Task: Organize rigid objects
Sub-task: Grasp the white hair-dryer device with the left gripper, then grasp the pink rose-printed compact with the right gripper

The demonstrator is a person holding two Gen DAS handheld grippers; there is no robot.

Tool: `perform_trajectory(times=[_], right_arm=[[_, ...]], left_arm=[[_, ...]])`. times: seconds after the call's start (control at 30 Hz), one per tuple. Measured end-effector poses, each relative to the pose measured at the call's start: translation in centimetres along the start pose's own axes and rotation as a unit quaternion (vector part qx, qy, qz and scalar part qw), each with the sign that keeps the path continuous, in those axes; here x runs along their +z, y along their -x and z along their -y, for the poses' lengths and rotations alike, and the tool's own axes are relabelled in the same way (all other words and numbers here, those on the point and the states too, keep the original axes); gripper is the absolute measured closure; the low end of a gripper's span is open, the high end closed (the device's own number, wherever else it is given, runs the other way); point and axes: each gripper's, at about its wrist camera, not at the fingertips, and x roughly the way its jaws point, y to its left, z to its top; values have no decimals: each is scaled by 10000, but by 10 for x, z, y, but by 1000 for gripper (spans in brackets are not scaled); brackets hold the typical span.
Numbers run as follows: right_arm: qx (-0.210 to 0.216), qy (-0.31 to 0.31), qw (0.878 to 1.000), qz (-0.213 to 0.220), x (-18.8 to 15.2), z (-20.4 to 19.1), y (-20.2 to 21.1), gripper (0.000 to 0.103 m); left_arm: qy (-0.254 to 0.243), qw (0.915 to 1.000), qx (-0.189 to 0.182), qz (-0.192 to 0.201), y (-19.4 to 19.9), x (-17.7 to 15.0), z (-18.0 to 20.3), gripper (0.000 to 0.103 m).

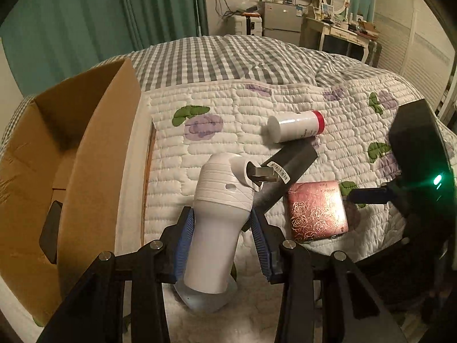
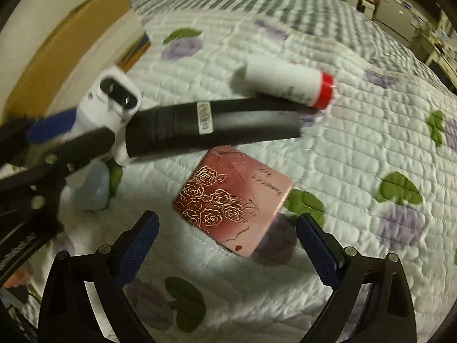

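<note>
A: Left wrist view: left gripper [image 1: 221, 230] fingers clamped on white device [image 1: 217, 223], lower centre, beside cardboard box [image 1: 94, 154] at left.

B: Right gripper [image 2: 227, 245] fingers spread wide, empty, above pink case [image 2: 231, 200] on bed [image 2: 357, 148].

a quilted floral bedspread [image 1: 222, 105] covers the bed. on it lie a red-capped white bottle [image 1: 295, 127], a long black box [image 1: 288, 177], a pink rose-embossed case [image 1: 315, 210] and an open cardboard box [image 1: 94, 154].

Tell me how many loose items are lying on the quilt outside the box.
3, not counting the white device between the left gripper pads: white bottle farthest, black box before it, pink case nearest. Others may be hidden.
</note>
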Motion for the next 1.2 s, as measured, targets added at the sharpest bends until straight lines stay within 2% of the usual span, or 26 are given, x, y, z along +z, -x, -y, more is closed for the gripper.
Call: perform_trajectory(times=[0.1, 0.17, 0.27, 0.43, 0.57, 0.73, 1.0, 1.2], right_arm=[[-239, 154, 9996, 82, 4, -8, -4, 6], [-355, 16, 9994, 54, 8, -4, -10, 6], [-251, -196, 9995, -31, 10, 4, -17, 6], [-493, 69, 9987, -134, 12, -7, -23, 7], [-461, 7, 9989, -38, 15, -8, -26, 10], [-437, -51, 9988, 233, 11, 1, -5, 20], [-577, -481, 9941, 780, 4, 20, 36, 26], [-784, -619, 9902, 971, 2, 29, 56, 29]], left_arm=[[54, 10000, 14, -5, 0, 1, -1, 62], [67, 10000, 61, -10, -1, 1, -2, 62], [79, 9999, 95, -31, -2, 1, -3, 62], [83, 9999, 134, -30, -2, 1, -2, 62], [91, 9998, 160, -43, -2, 1, -1, 62], [56, 9999, 102, -17, 1, 1, 2, 62], [-25, 10000, -8, 24, 10, -2, 8, 62], [-35, 10000, -38, 62, 15, -2, 9, 62]])
